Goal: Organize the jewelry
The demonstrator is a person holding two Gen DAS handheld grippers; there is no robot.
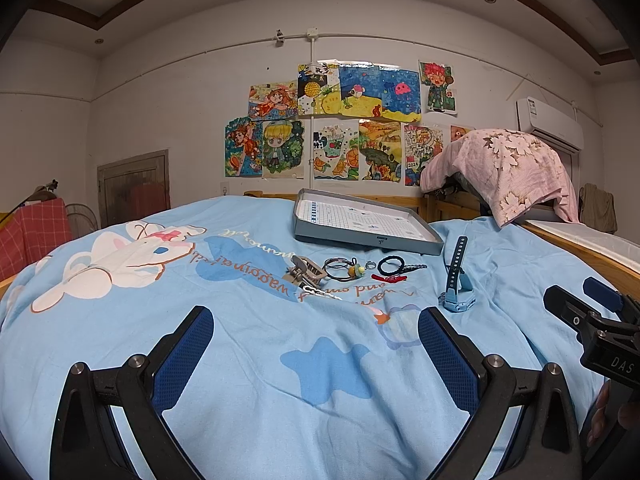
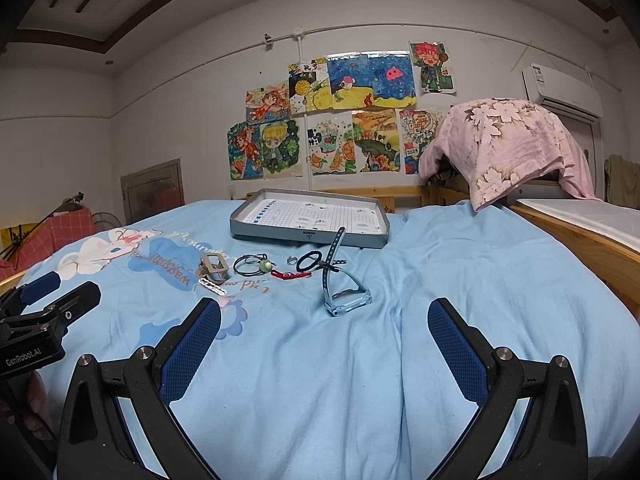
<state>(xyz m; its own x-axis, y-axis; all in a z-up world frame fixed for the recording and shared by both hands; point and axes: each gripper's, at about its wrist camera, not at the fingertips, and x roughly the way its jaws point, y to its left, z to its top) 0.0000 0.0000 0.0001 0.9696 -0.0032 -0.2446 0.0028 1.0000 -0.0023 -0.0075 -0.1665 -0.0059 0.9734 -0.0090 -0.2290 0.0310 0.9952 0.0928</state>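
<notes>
1 blue quilt (image 1: 320, 360) (wall drawings (image 1: 340, 128) behind).

"GenRobot.AI" is printed on the left claw (image 2: 60, 300), "DAS" on the right claw (image 1: 580, 300), "2024" on a wall drawing (image 1: 412, 164).

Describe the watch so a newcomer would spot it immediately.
On the blue bedsheet, find the grey tray; a row of small accessories lies in front of it. The watch is the pale blue one at the row's right end, its holed strap standing upright, unlike the flat black hair tie beside it.
</notes>
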